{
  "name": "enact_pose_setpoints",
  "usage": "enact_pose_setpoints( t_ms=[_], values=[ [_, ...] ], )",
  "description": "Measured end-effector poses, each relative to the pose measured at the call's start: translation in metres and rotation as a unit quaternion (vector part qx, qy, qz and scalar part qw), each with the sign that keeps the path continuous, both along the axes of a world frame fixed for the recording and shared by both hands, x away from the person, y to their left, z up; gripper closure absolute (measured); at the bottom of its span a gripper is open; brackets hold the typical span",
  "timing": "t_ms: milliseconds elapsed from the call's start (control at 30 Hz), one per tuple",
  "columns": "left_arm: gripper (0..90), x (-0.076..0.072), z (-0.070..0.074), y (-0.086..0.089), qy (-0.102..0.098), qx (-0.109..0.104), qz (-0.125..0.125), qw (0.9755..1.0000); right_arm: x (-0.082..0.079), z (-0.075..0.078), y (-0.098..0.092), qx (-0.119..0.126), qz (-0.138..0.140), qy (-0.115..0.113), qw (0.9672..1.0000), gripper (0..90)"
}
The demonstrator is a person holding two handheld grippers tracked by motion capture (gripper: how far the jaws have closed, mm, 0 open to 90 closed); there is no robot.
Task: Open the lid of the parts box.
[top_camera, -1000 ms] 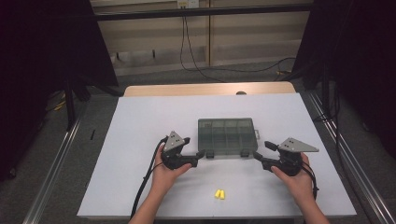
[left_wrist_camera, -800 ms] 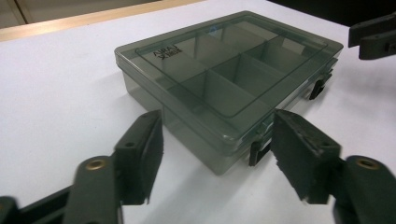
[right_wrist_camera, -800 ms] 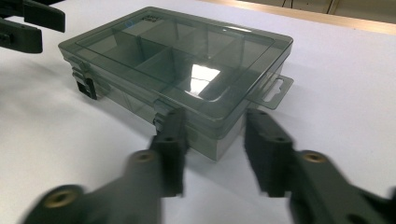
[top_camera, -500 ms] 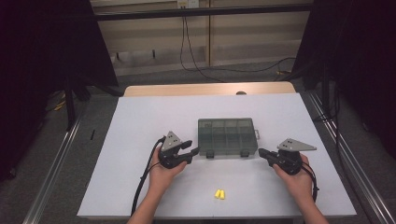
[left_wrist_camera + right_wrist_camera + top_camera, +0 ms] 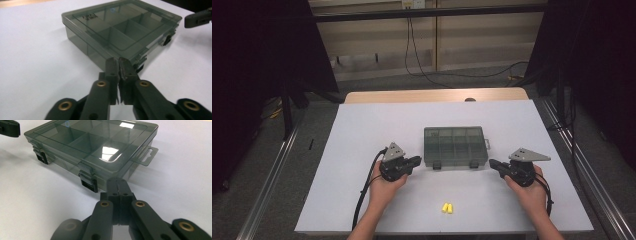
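A smoky grey compartment box (image 5: pixel 455 146) lies shut at the middle of the white table (image 5: pixel 362 130), its two latches facing the person. My left gripper (image 5: pixel 418 161) sits just off the box's near left corner. Its jaws have just been closing and are now shut with nothing between them. In the left gripper view the left gripper (image 5: pixel 118 62) points at the box (image 5: pixel 120 27). My right gripper (image 5: pixel 492 163) is shut and empty off the near right corner. The right gripper (image 5: pixel 117 182) points at the box (image 5: pixel 92 142) beside a latch (image 5: pixel 88 181).
Two yellow earplugs (image 5: pixel 447 207) lie near the table's front edge, between the two forearms. A hang tab (image 5: pixel 147 156) sticks out from the box's right end. Metal rails (image 5: pixel 579 170) run along both sides of the table.
Both grippers' jaws have gone from open to shut, with nothing caught in them. The hands have stayed where they were.
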State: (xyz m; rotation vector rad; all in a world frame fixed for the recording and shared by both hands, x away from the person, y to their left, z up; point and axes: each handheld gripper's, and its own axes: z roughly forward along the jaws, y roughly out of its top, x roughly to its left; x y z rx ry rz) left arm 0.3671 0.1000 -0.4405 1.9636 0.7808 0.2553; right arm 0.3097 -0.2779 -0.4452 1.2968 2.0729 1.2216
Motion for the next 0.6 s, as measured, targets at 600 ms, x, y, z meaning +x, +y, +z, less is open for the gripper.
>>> enact_pose_setpoints(
  t_ms=[600],
  values=[
    [90.0, 0.0031, -0.0087, -0.0075, 0.041, 0.020, -0.002, 0.9989, 0.0071, -0.0071, 0.0039, -0.022, 0.000, 0.021, 0.9995, 90.0]
  ],
)
